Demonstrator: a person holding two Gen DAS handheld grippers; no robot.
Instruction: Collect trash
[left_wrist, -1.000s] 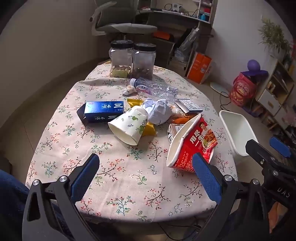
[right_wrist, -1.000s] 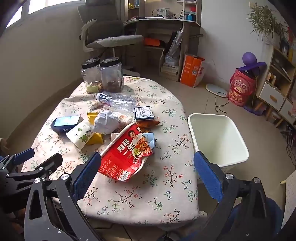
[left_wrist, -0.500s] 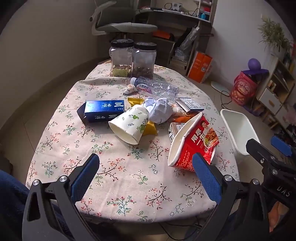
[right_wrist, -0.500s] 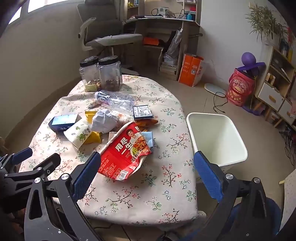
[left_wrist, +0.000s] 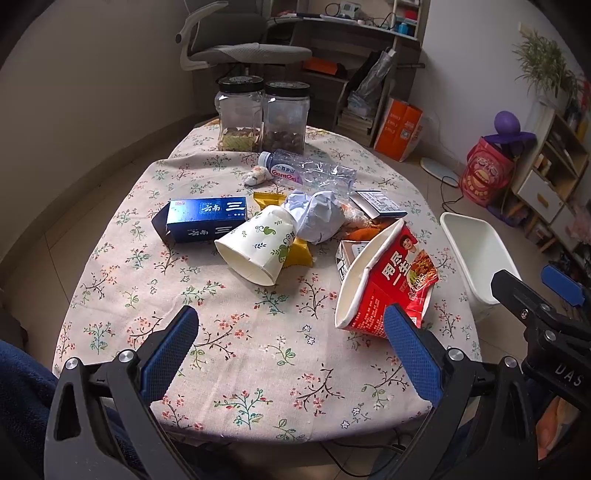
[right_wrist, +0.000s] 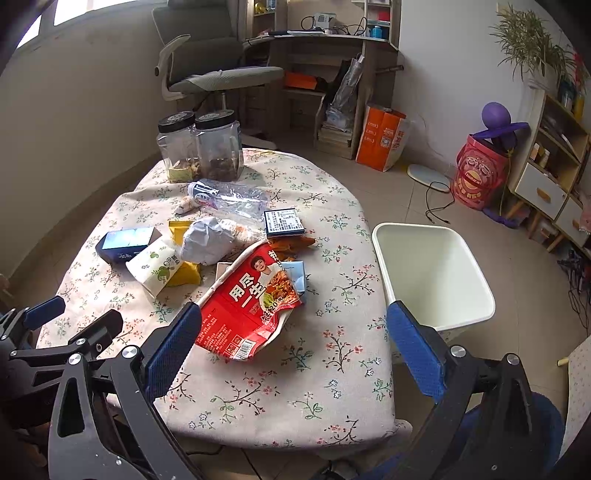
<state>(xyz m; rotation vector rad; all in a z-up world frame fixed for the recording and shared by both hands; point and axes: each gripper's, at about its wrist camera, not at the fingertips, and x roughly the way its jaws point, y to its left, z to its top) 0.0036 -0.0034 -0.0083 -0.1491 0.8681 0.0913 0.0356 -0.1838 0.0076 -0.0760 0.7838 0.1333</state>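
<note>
Trash lies on the floral table (left_wrist: 240, 354): a crushed red noodle cup (left_wrist: 384, 284) (right_wrist: 247, 306), a tipped paper cup (left_wrist: 255, 247) (right_wrist: 155, 266), a blue carton (left_wrist: 203, 219) (right_wrist: 125, 243), crumpled white paper (left_wrist: 317, 216) (right_wrist: 210, 240), a crushed clear bottle (left_wrist: 306, 173) (right_wrist: 225, 195), yellow wrappers (left_wrist: 299, 253) and a small dark box (left_wrist: 376, 203) (right_wrist: 284, 221). A white bin (right_wrist: 432, 277) (left_wrist: 476, 254) stands on the floor right of the table. My left gripper (left_wrist: 291, 343) and right gripper (right_wrist: 295, 339) are both open and empty, above the table's near edge.
Two black-lidded clear jars (left_wrist: 262, 114) (right_wrist: 199, 147) stand at the table's far end. Beyond are an office chair (right_wrist: 218, 74), a desk with clutter, an orange bag (right_wrist: 382, 136), a red bucket (right_wrist: 480, 173) and drawers at the right.
Both grippers have drifted slightly, the views shifting a little; the trash has not moved and both grippers stay open.
</note>
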